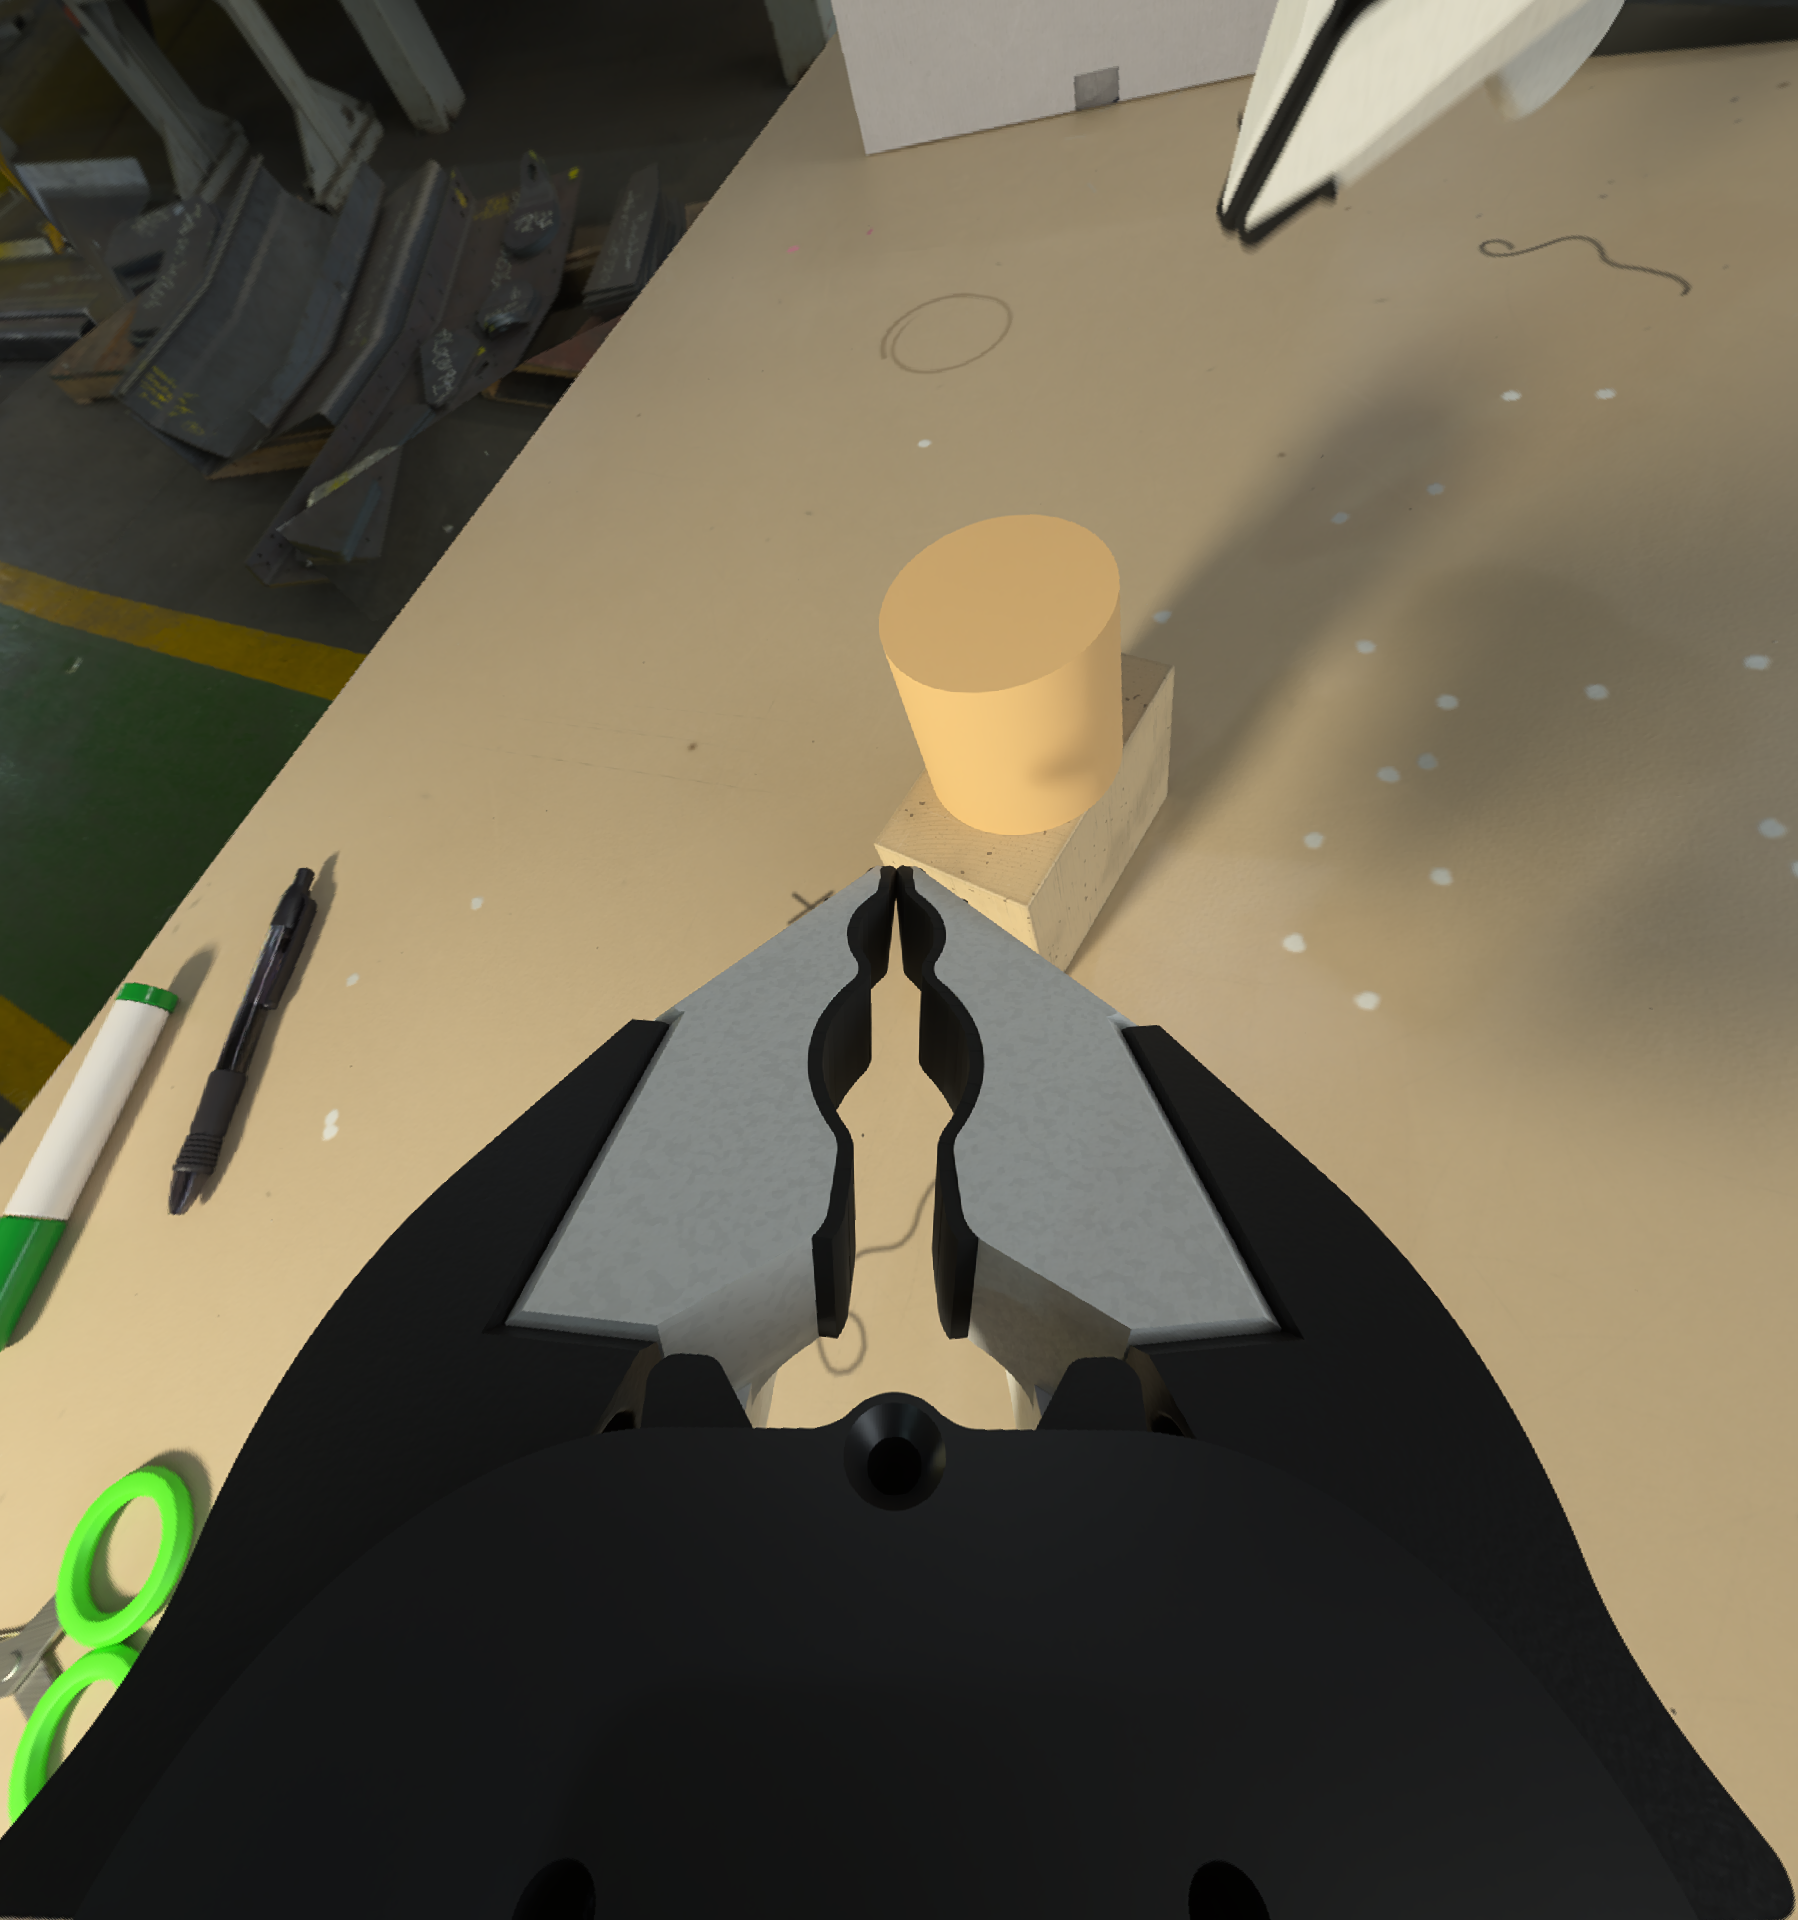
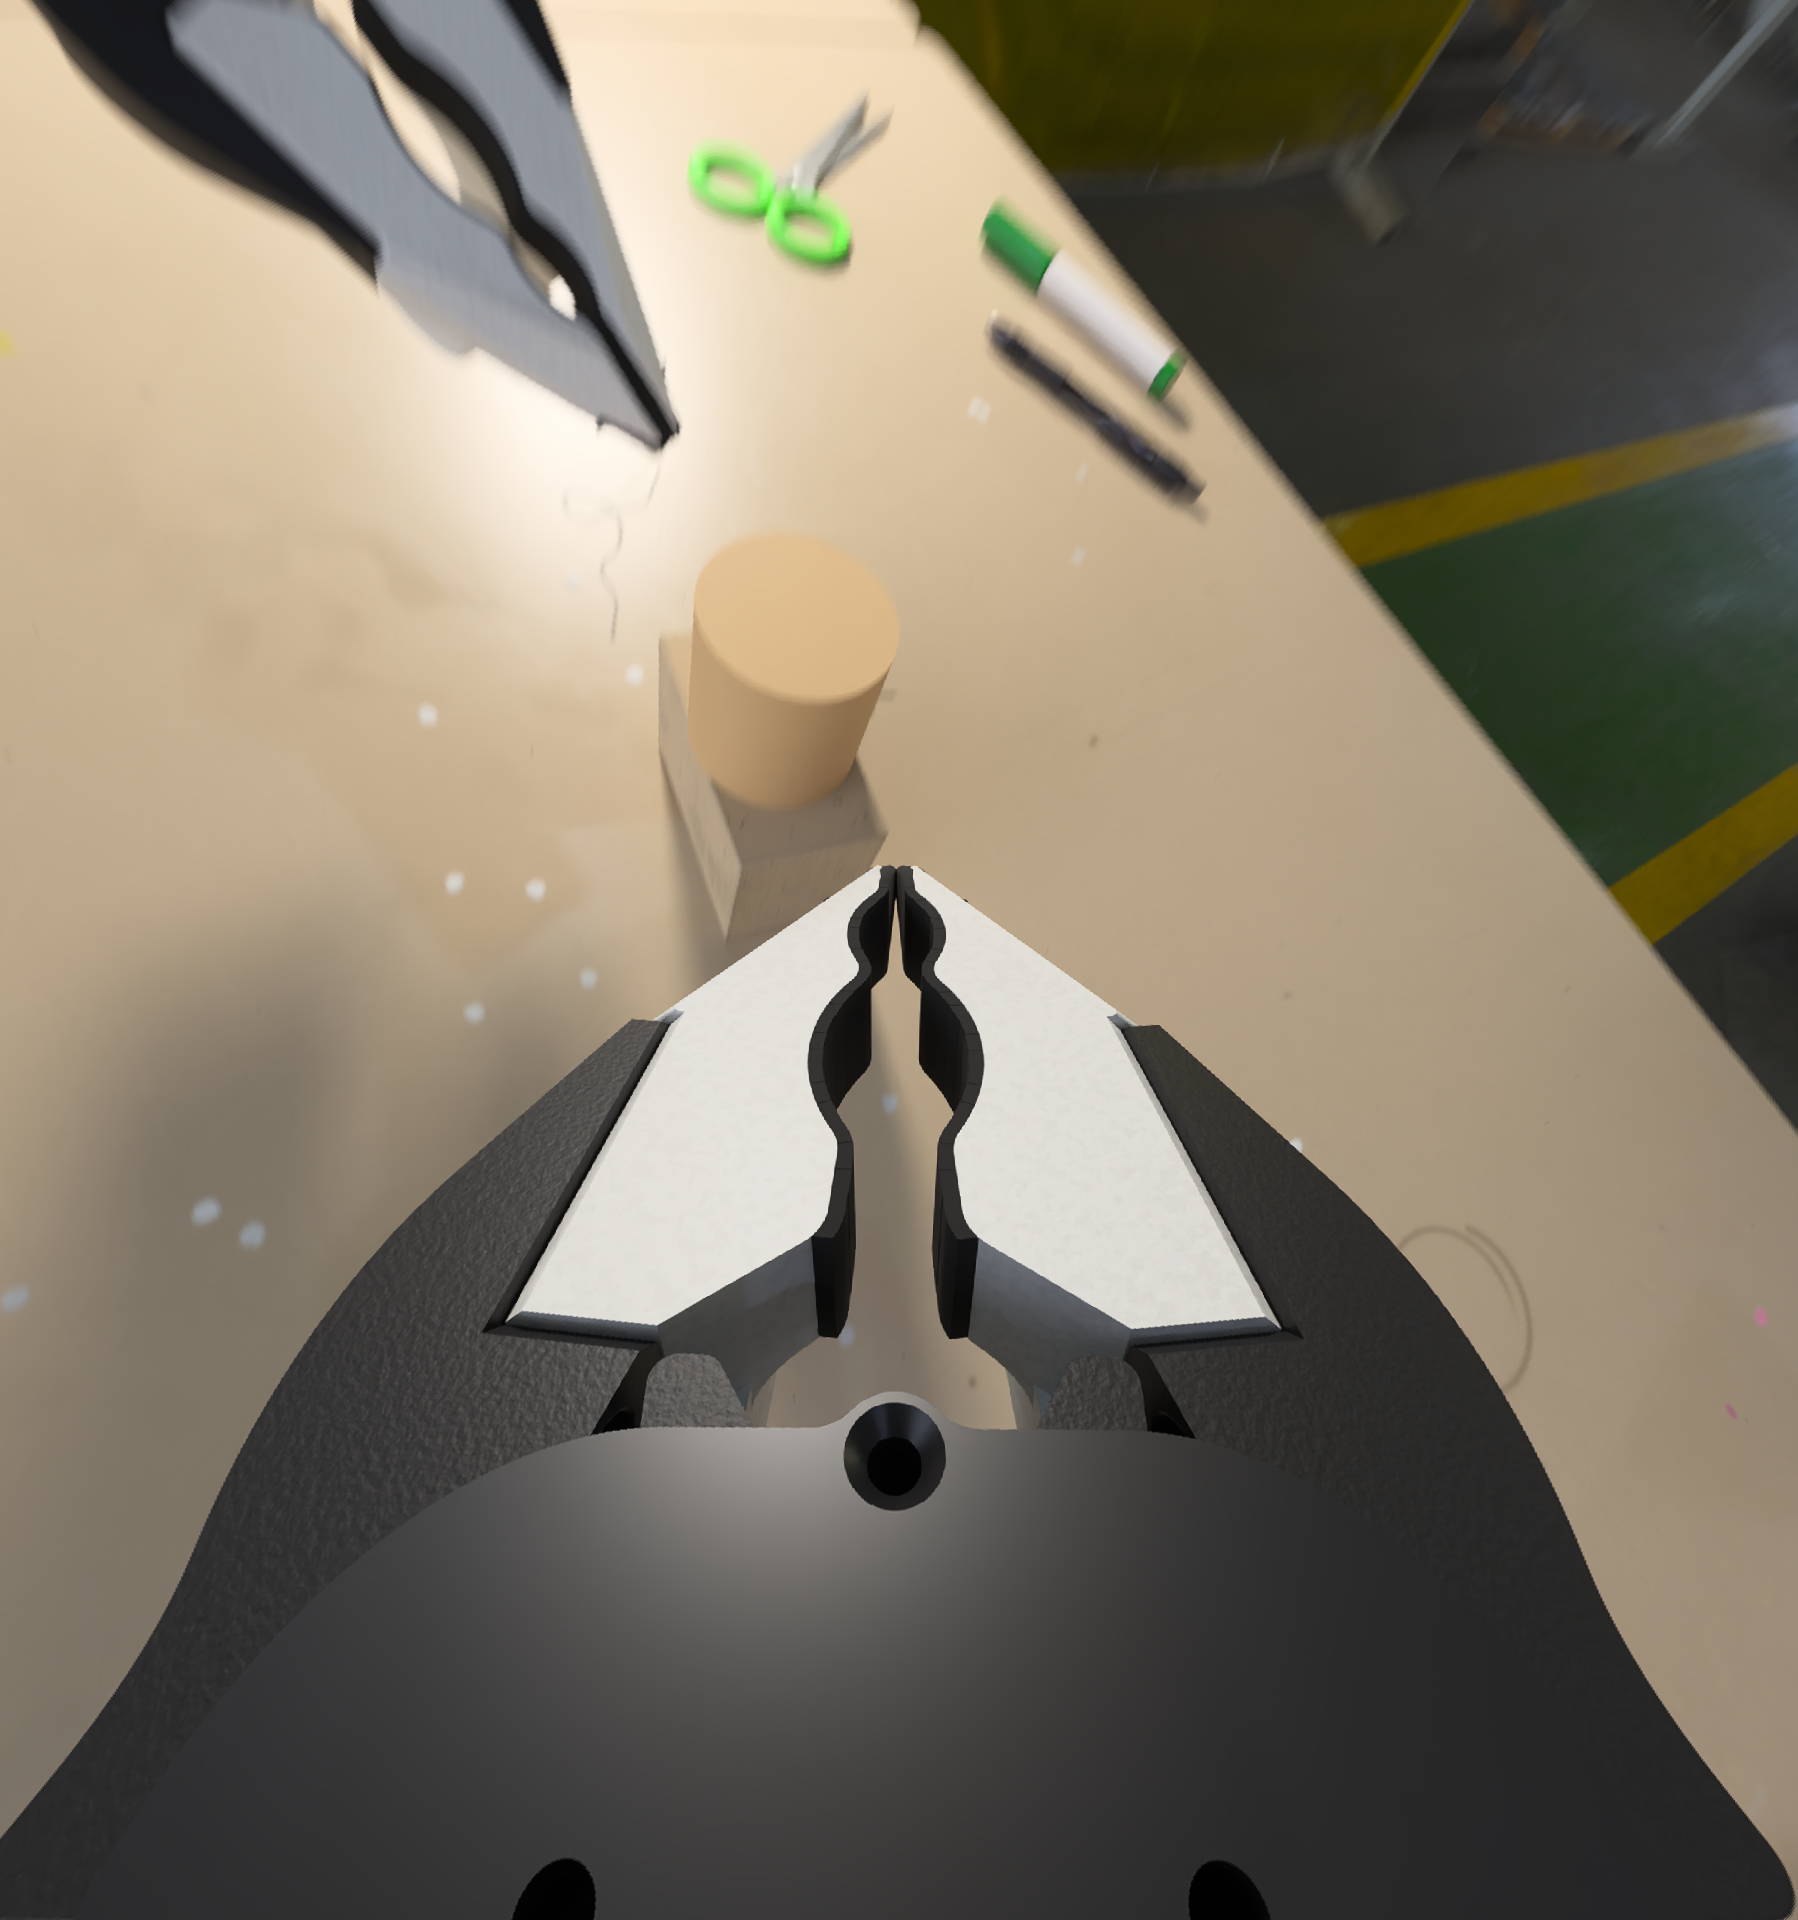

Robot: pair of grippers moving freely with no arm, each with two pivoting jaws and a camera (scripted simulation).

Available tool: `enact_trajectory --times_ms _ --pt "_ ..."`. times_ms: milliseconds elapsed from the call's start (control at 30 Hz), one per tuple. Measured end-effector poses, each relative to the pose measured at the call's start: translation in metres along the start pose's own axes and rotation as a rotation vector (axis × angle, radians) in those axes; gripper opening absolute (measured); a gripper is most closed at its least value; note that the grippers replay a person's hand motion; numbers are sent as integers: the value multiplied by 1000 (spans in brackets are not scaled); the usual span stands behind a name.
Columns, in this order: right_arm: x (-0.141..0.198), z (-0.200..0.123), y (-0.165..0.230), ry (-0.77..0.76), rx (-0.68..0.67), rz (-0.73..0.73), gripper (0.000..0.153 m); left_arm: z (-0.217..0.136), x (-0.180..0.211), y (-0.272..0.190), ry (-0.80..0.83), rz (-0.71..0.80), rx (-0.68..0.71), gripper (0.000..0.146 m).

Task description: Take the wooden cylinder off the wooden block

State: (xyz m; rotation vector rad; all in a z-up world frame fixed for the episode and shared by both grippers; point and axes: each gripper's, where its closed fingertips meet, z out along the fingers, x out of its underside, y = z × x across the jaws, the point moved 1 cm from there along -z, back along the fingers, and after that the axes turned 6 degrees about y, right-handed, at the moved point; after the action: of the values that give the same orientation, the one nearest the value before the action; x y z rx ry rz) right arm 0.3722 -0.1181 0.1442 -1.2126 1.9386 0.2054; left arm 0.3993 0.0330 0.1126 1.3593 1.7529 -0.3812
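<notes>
A tan wooden cylinder [image 1: 1004,675] stands upright on a pale wooden block [image 1: 1087,852] on the beige table. My left gripper [image 1: 895,873] is shut and empty, its tips just short of the block's near corner. In the right wrist view the cylinder [image 2: 786,670] stands on the block [image 2: 770,852] too. My right gripper [image 2: 895,873] is shut and empty, just short of the block from the opposite side. Each gripper shows in the other's view, raised above the table: the right one [image 1: 1238,213], the left one [image 2: 656,426].
A green-and-white marker [image 1: 64,1164], a black pen [image 1: 246,1039] and green-handled scissors [image 1: 95,1621] lie near the table's left edge [image 1: 438,613]. A white box [image 1: 1040,73] stands at the far end. Beyond the edge is a drop to the workshop floor.
</notes>
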Motion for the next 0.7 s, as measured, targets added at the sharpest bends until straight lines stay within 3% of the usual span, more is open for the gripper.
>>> enact_trajectory --times_ms 100,300,433,567,633,700 --pt "17 13 7 146 -57 -47 0 0 0 1 -3 -15 20 0" --pt "20 19 9 207 -14 -128 0 0 1 2 -16 -66 65 0" --pt "21 19 10 157 24 -31 0 0 0 2 -5 -138 99 0" --pt "21 18 10 62 -11 43 1 -6 -2 4 -49 -104 -15 0" --pt "19 16 9 30 -84 77 15 -21 -6 17 -139 -206 -131 0" --pt "10 11 8 -14 -156 118 31 -38 -14 20 -268 -358 -147 0"
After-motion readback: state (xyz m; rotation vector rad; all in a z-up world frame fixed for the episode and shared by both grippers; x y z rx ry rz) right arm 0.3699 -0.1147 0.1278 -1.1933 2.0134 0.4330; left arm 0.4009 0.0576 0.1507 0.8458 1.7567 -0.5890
